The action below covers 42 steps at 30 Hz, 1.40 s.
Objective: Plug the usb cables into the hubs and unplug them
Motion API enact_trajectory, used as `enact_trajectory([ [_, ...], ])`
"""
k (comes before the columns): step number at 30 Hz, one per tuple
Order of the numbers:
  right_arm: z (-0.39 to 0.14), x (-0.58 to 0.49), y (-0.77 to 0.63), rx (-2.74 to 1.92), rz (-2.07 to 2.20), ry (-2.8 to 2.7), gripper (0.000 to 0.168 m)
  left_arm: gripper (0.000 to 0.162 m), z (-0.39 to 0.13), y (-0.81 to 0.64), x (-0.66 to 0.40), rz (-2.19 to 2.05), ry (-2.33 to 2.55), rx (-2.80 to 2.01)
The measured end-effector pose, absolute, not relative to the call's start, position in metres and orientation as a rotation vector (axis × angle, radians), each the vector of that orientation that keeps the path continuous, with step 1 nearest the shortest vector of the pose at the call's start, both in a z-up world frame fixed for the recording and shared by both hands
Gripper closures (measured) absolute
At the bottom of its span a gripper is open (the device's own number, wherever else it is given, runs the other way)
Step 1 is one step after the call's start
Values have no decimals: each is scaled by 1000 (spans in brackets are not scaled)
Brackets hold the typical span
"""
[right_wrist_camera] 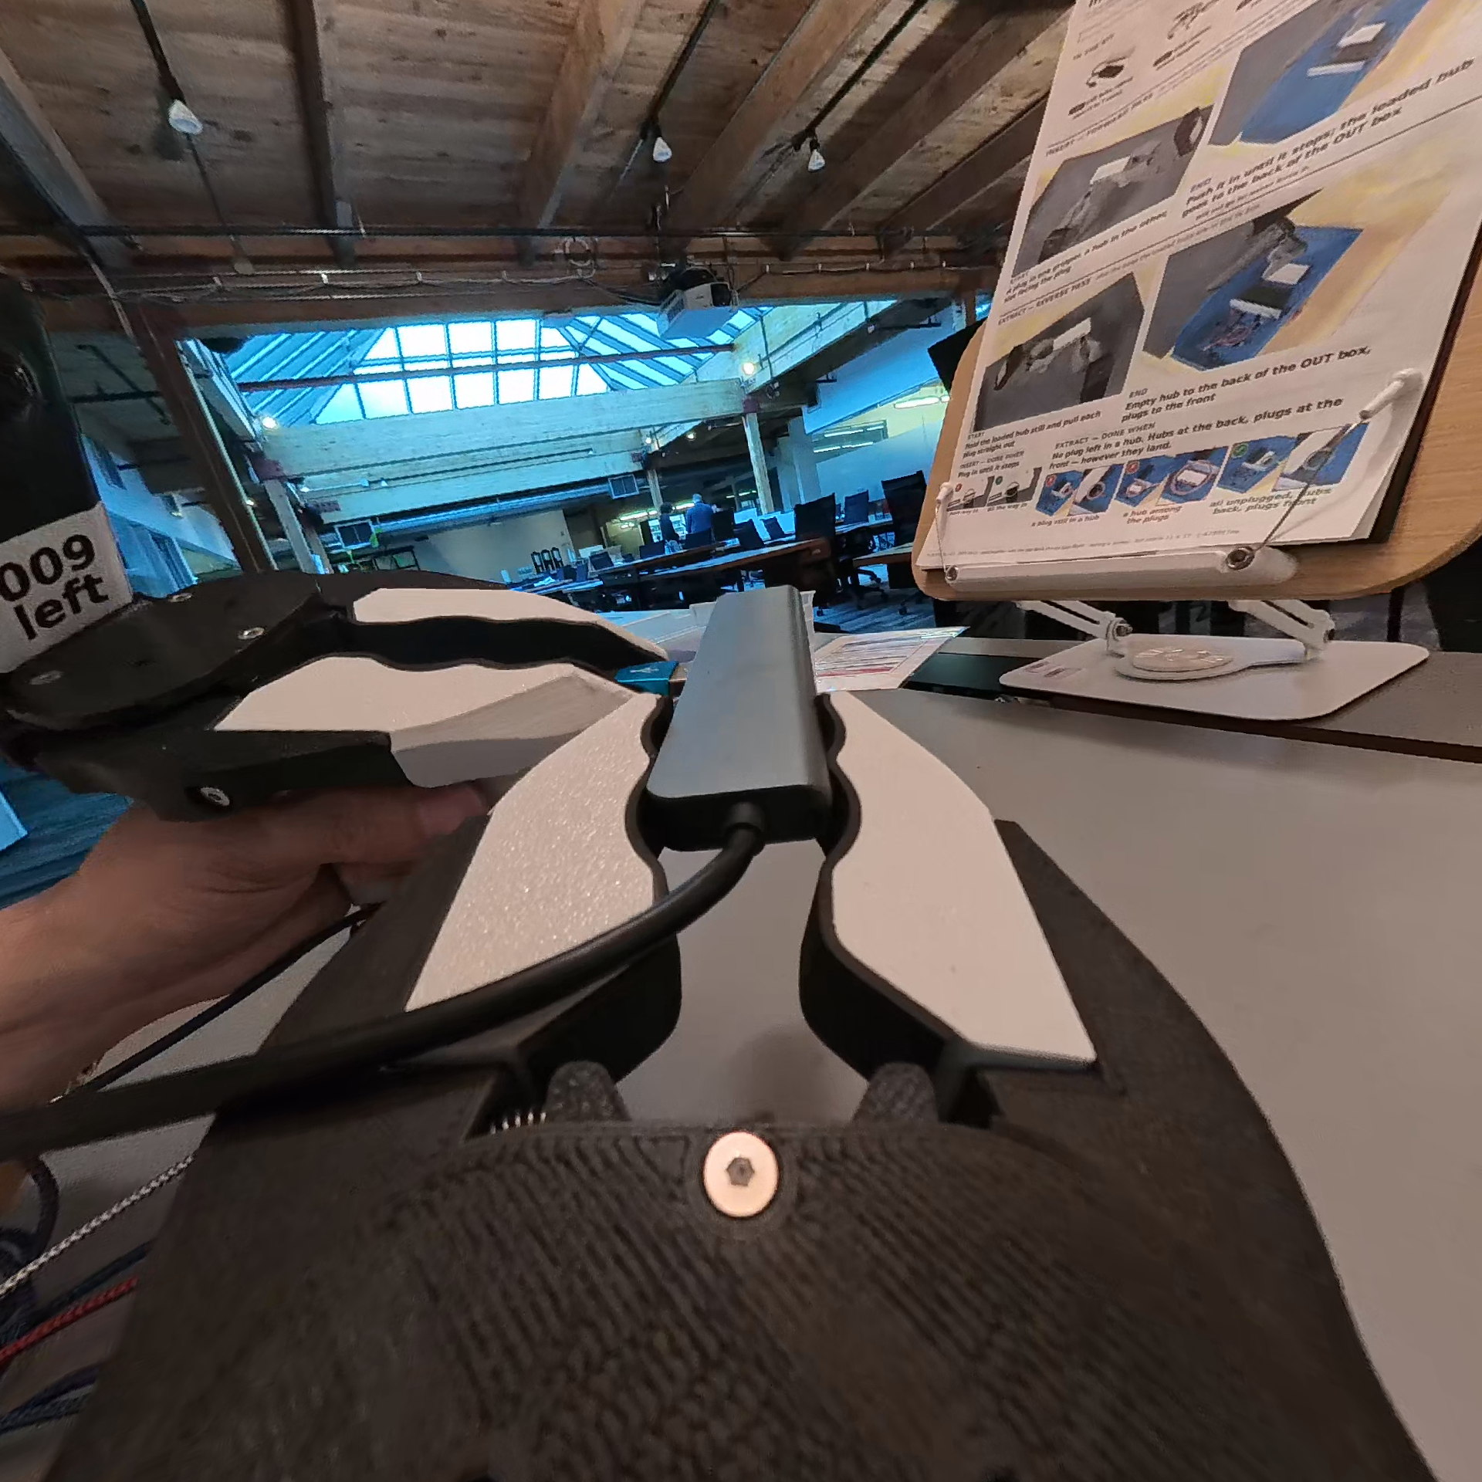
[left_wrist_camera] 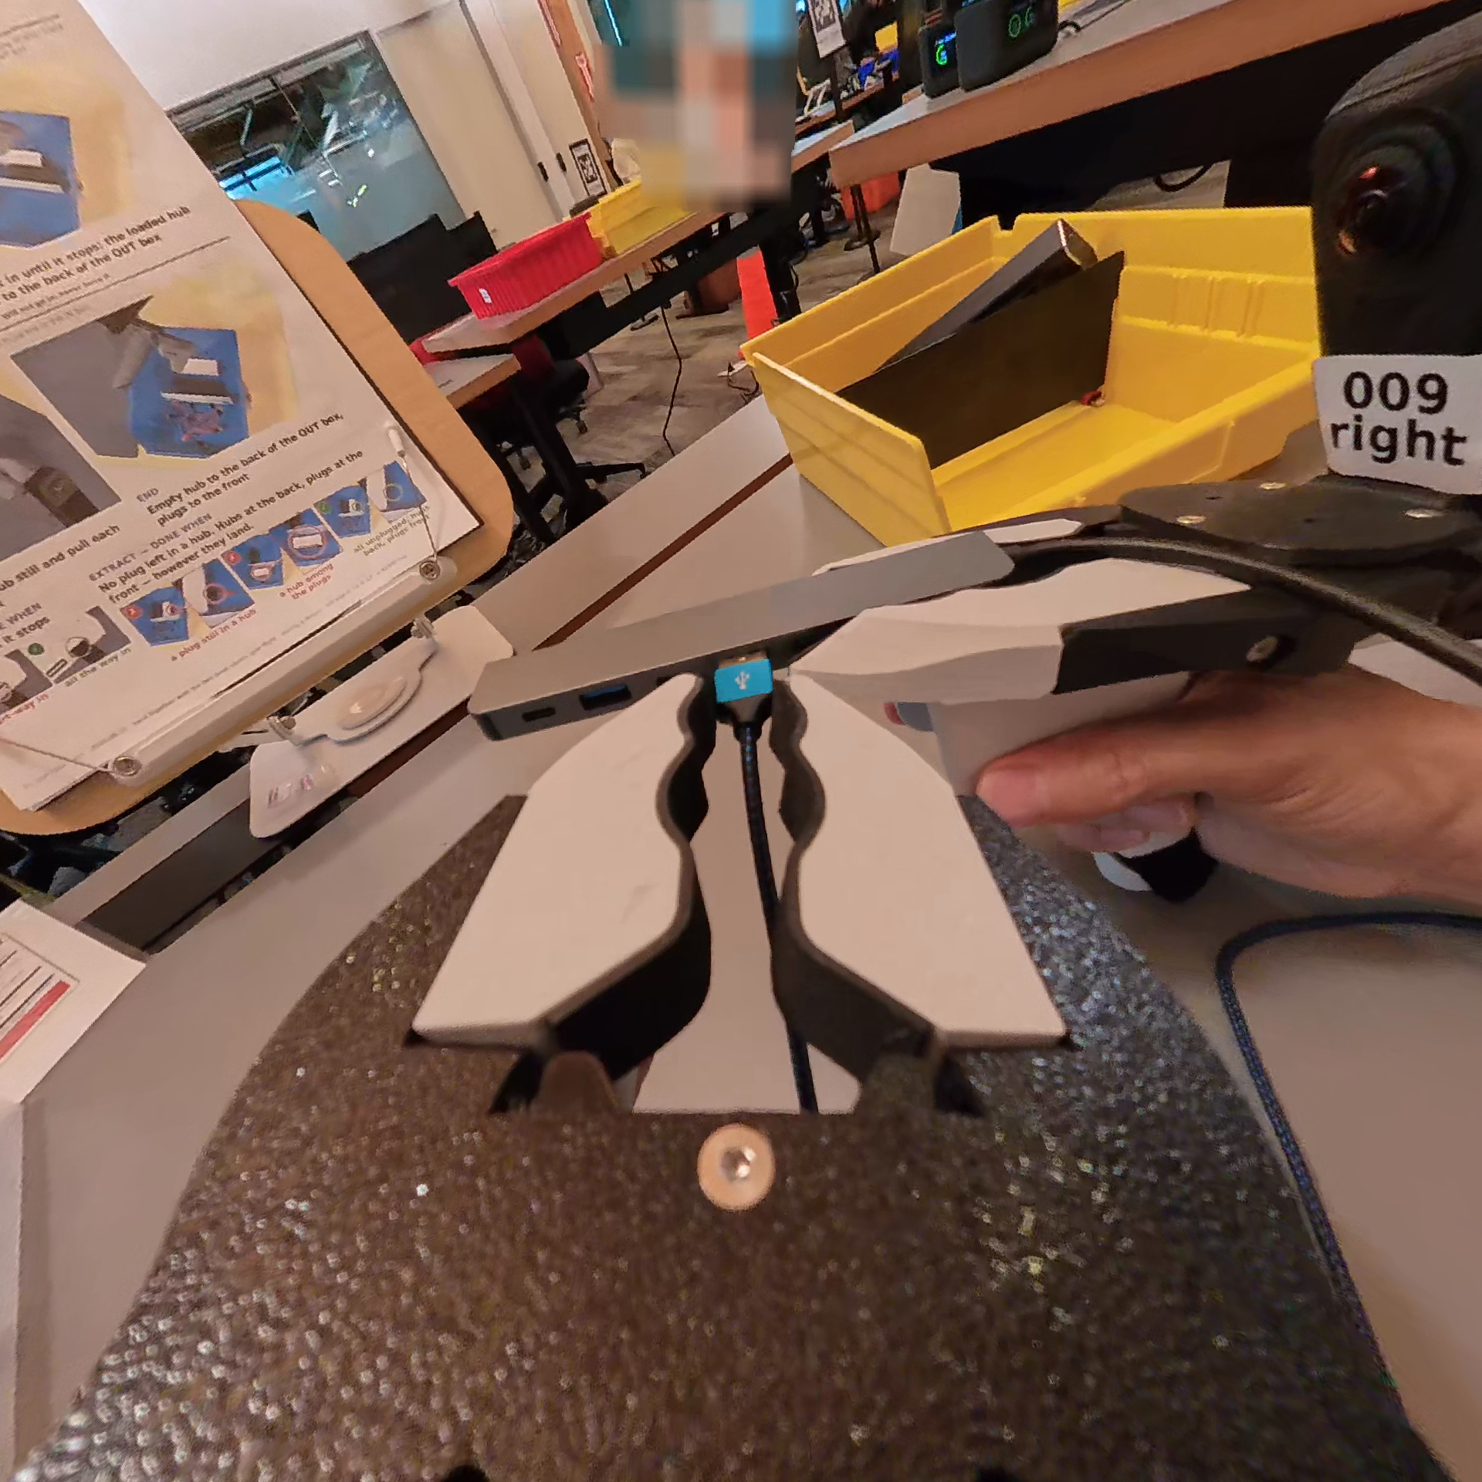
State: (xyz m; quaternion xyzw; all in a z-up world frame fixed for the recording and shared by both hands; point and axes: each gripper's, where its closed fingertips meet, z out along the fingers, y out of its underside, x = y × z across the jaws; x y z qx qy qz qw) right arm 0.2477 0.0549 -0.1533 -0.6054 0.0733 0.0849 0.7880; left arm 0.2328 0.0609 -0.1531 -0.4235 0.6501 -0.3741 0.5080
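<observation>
While the right gripper [right_wrist_camera: 742, 770] clamps the grey hub [left_wrist_camera: 722, 633] above the table, left gripper [left_wrist_camera: 742, 690], closed on the blue plug [left_wrist_camera: 743, 680] at a port, should travel straight along the port axis.

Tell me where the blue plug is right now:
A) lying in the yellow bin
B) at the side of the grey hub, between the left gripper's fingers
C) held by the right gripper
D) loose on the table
B: the blue plug sits at the side of the hub, between the fingers of the left gripper, while the right gripper clamps the hub.
</observation>
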Motion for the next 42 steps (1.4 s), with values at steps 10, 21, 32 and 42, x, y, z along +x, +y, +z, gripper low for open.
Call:
enact_trajectory([
  [10,-153,258,53,-1282,123,230,134,149,-153,58,242,-1073,1541,-1126],
  [21,-149,264,47,-1225,127,253,134,154,-148,53,238,-1114,1535,-1062],
  [32,-149,264,48,-1217,110,262,135,157,-149,56,233,-1060,1528,-1033],
  [42,-150,260,51,-1234,131,247,134,157,-152,58,231,-997,1532,-1043],
])
